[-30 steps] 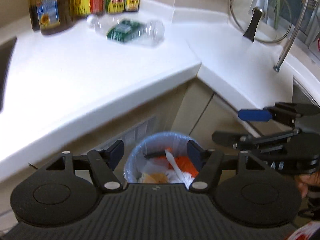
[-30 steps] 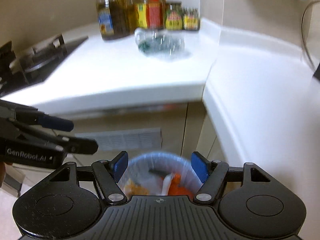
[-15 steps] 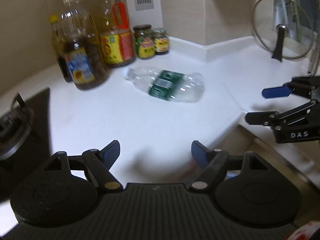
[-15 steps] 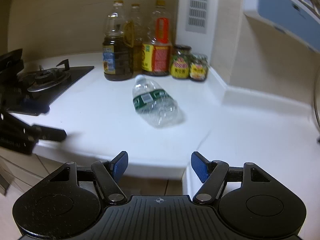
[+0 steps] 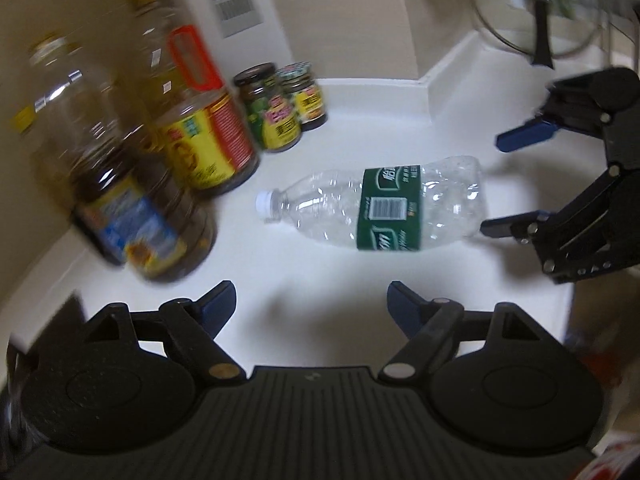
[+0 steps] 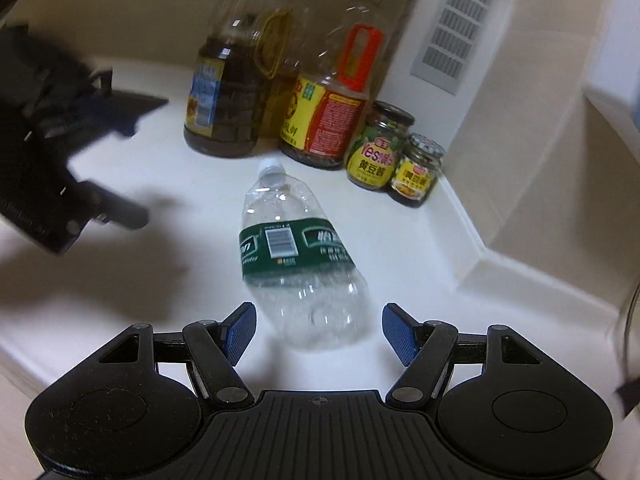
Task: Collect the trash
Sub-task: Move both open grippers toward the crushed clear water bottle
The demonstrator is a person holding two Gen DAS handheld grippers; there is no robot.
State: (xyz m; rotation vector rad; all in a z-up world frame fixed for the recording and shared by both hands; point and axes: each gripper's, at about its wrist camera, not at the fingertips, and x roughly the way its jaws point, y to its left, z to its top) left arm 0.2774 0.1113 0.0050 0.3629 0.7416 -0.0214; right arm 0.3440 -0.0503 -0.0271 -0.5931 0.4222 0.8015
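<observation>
Step in hand, as I judge it: the approach to the next piece of trash, an empty water bottle (image 5: 376,208) lying on its side on the white counter (image 5: 360,120), not yet touched

Left to right, left wrist view:
- 3 oil bottles (image 5: 160,200) stand at the left, blurred; 2 small jars (image 5: 276,108) behind them near the wall
- bottle lies mid-counter, white cap pointing left toward the oil bottles, green label around its middle, crumpled base to the right
- left gripper (image 5: 310,304): jaws have just been opening and now stand spread wide, nothing between them, bottle well ahead of the tips
- right gripper (image 5: 516,180) at the right edge, turned on its side, jaws apart; its lower finger sits just beside the bottle's base, contact cannot be told

Right wrist view:
- left gripper (image 6: 120,172) is a dark blur at the left
- the bottle's base lies between and just ahead of the right gripper's (image 6: 318,332) blue pads (image 6: 240,332); pads parted, not pressing, holding nothing

Next move, my reading: right gripper goes forward so the pads straddle the base, then closes gently. Thin crumpled plastic may flex or roll away toward the jars. Bin is not in view now
</observation>
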